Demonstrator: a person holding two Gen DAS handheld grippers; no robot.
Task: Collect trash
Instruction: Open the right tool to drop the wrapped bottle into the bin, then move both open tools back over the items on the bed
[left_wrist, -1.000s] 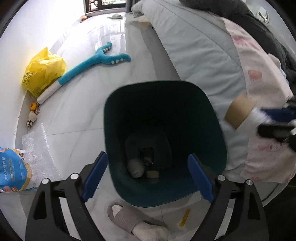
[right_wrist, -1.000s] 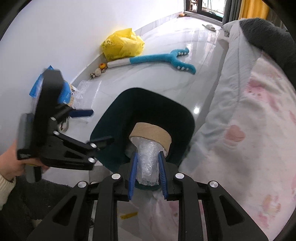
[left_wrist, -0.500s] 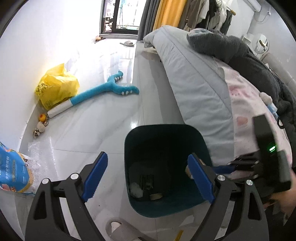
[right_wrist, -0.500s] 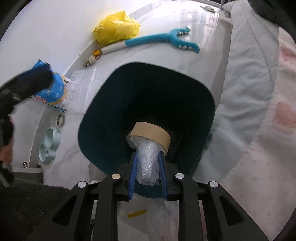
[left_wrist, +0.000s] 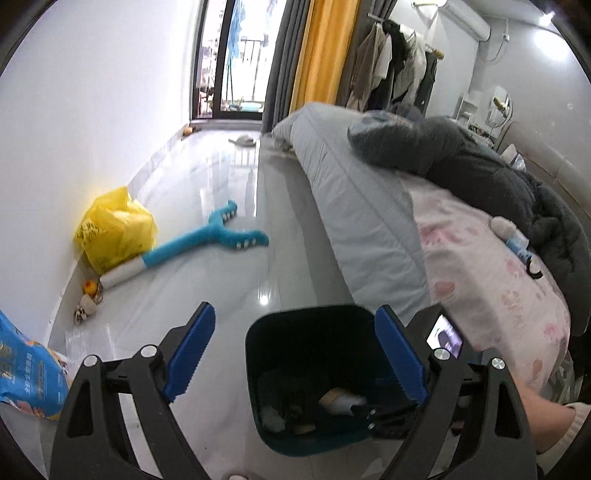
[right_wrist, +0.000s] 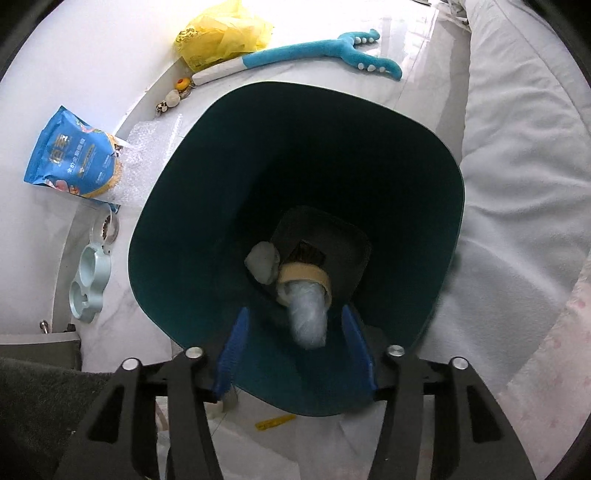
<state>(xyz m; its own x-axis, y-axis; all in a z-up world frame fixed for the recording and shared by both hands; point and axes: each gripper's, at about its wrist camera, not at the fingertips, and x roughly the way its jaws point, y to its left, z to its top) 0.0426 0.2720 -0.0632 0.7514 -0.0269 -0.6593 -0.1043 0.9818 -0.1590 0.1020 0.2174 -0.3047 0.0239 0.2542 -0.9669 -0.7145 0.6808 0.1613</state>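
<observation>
**Tape roll lies free inside bin, both grippers spread**

The right gripper (right_wrist: 297, 354) hangs directly over the dark teal plastic waste bin (right_wrist: 177, 206), its blue-padded fingers (right_wrist: 232, 350) spread wide and touching nothing. Between and just ahead of them, inside the bin, is the brown cardboard tape roll stuffed with clear bubble wrap (right_wrist: 306, 299), beside a crumpled white wad (right_wrist: 263, 262) on the bin's bottom. A small yellow strip (right_wrist: 275, 421) lies on the white tiled floor (right_wrist: 417, 48) just under the gripper. The left gripper (left_wrist: 293, 354) is likewise spread and empty, the bin (left_wrist: 255, 354) just ahead between its fingers. Farther ahead to its left, a yellow plastic bag (left_wrist: 114, 229) sits against the wall, touching a blue plush toy (left_wrist: 207, 240); a grey-quilted bed (left_wrist: 362, 221) runs along its right.
</observation>
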